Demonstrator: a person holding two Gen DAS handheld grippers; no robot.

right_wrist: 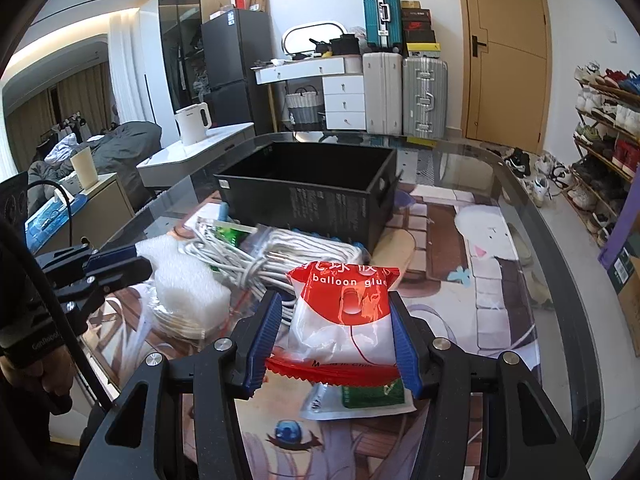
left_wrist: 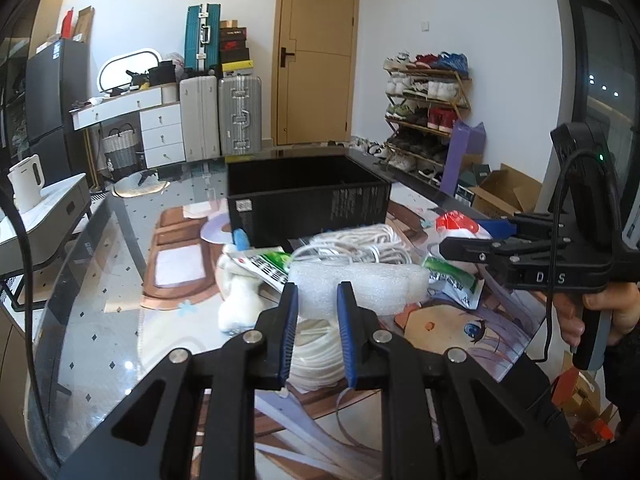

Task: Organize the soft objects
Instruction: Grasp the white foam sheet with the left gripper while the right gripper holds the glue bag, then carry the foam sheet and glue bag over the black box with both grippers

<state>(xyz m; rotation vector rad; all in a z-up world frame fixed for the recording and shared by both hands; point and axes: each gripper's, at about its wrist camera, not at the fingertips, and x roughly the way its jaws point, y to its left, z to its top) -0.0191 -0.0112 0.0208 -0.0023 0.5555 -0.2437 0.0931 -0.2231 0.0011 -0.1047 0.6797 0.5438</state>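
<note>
Both pick-ups judged done, carry to the bin pending. The left gripper (left_wrist: pixel 318 300) is clamped on a white foam block (left_wrist: pixel 360 286), lifted just above the rope coil (left_wrist: pixel 316 354) on the glass table (left_wrist: pixel 100 320). The right gripper (right_wrist: pixel 334 334) is pinched on a red-and-white balloon glue packet (right_wrist: pixel 344 312), held over the printed mat (right_wrist: pixel 480 280). The black bin (right_wrist: pixel 316 188) stands open just beyond the clutter. Next move calls for both items carried forward over its rim, cleared, then released inside.

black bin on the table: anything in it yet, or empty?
Looks empty. The right wrist view shows the black bin open-topped with only dark inner walls visible; its floor near the front wall is hidden.
</note>
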